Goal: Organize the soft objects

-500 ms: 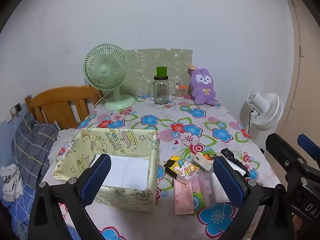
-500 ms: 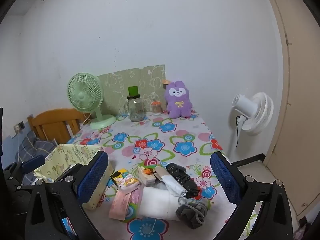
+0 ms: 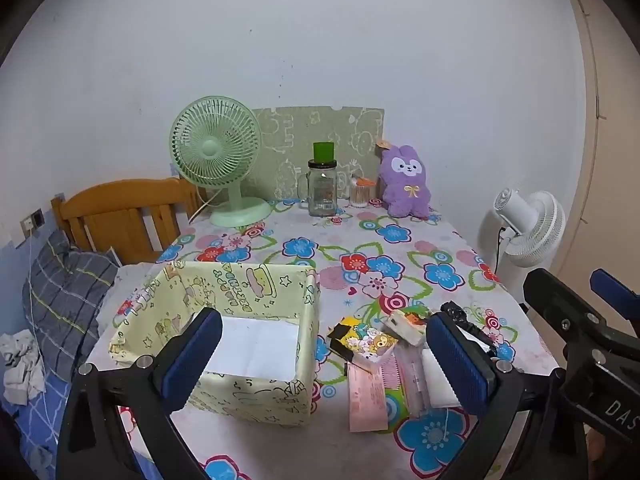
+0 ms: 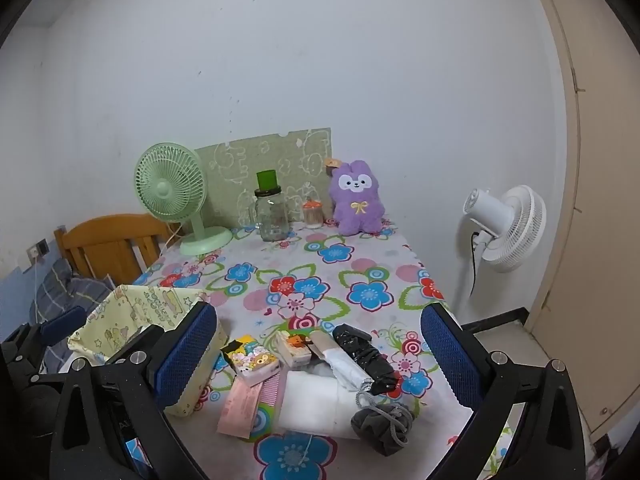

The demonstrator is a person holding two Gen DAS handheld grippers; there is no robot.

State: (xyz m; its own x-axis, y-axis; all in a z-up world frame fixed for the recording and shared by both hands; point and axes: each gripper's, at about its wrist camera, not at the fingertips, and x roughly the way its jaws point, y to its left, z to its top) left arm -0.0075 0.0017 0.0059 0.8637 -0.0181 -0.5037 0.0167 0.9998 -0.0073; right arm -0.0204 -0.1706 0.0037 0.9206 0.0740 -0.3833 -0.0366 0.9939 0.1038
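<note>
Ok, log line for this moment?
left claw: open, empty | right claw: open, empty | yellow box: only white paper | soft items: on table

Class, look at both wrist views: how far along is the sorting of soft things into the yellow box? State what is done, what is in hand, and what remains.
Done: nothing visible; the box shows only its white base. In hand: nothing; the left tool and right tool hang open and empty above the table. Left: everything, including the white pad, grey pouch and tissue pack in the pile beside the box.
</note>
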